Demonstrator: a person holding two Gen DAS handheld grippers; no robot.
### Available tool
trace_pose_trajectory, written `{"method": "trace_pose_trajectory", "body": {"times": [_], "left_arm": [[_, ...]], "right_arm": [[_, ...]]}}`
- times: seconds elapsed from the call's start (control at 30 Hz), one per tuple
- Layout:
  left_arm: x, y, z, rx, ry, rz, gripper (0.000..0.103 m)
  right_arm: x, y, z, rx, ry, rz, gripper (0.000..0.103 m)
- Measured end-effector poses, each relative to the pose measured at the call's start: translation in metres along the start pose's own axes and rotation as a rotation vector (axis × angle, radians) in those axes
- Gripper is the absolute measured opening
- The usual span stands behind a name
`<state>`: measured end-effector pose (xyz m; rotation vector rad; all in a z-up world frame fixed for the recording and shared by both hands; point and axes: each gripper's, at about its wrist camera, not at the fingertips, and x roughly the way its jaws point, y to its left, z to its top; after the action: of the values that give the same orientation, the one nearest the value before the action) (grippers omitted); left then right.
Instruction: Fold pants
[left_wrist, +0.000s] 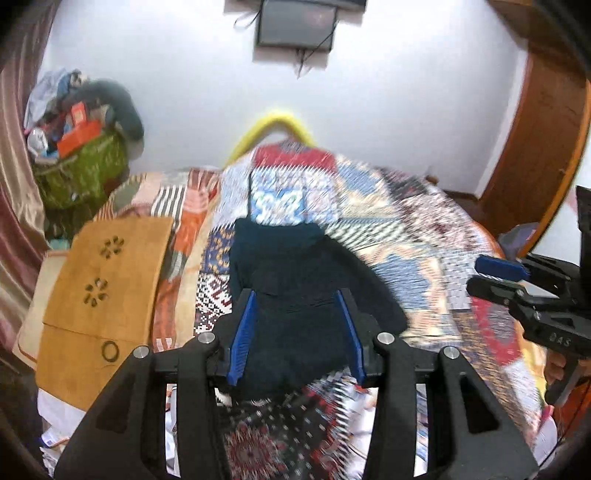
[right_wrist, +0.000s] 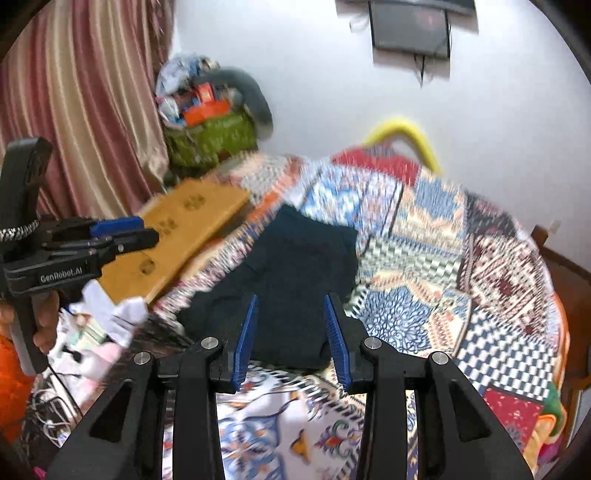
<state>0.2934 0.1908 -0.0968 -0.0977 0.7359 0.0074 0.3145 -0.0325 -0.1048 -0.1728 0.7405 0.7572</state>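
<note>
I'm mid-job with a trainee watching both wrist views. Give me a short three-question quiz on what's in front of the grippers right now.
1. True or false: the left gripper has pants fabric pinched between its pads.
2. Where do the dark pants lie? A) on the patchwork bedspread B) on the wooden board C) on the yellow hanger
3. Fill in: in its own view, the right gripper has its jaws ____.

Key:
1. False; the jaws stand apart with the pants lying behind them.
2. A
3. open
</note>
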Motion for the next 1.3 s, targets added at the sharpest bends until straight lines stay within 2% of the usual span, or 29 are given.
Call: {"method": "trace_pose_trajectory", "body": {"times": [0.2, 0.3, 0.4, 0.6, 0.67, 0.7, 0.77, 0.8, 0.83, 0.9, 0.97, 1.1, 1.3], "left_arm": [[-0.109, -0.036, -0.010, 0.037, -0.159, -0.009, 0.044], [-0.164, -0.056, -0.026, 0.059, -0.261, -0.014, 0.044], [-0.205, -0.073, -0.047, 0.069, -0.344, 0.011, 0.044], [-0.248, -0.094, -0.083, 0.058, -0.450, 0.078, 0.045], [-0.254, -0.098, -0.094, 0.046, -0.481, 0.090, 0.054], [-0.257, -0.099, -0.100, 0.036, -0.496, 0.088, 0.063], [-0.261, -0.101, -0.107, 0.028, -0.515, 0.097, 0.072], [-0.261, -0.101, -0.109, 0.030, -0.520, 0.105, 0.077], [-0.262, -0.103, -0.111, 0.034, -0.525, 0.113, 0.086], [-0.266, -0.105, -0.116, 0.029, -0.544, 0.123, 0.097], [-0.267, -0.105, -0.120, 0.020, -0.557, 0.115, 0.103], [-0.269, -0.104, -0.122, 0.020, -0.552, 0.106, 0.103], [-0.271, -0.099, -0.126, -0.008, -0.551, 0.091, 0.103]], "right_arm": [[-0.094, 0.033, -0.002, -0.020, -0.172, 0.061, 0.033], [-0.132, 0.052, -0.009, -0.028, -0.237, 0.125, 0.033], [-0.162, 0.071, -0.020, -0.058, -0.309, 0.134, 0.033], [-0.205, 0.099, -0.053, -0.079, -0.446, 0.077, 0.033], [-0.212, 0.104, -0.064, -0.075, -0.465, 0.063, 0.035], [-0.213, 0.106, -0.068, -0.072, -0.473, 0.051, 0.039], [-0.218, 0.111, -0.078, -0.066, -0.502, 0.003, 0.068], [-0.221, 0.112, -0.080, -0.064, -0.513, -0.012, 0.074], [-0.222, 0.114, -0.081, -0.061, -0.526, -0.029, 0.082], [-0.222, 0.115, -0.083, -0.059, -0.540, -0.051, 0.089], [-0.223, 0.117, -0.082, -0.061, -0.550, -0.079, 0.101], [-0.226, 0.118, -0.083, -0.052, -0.558, -0.101, 0.103], [-0.229, 0.116, -0.091, -0.028, -0.553, -0.090, 0.103]]}}
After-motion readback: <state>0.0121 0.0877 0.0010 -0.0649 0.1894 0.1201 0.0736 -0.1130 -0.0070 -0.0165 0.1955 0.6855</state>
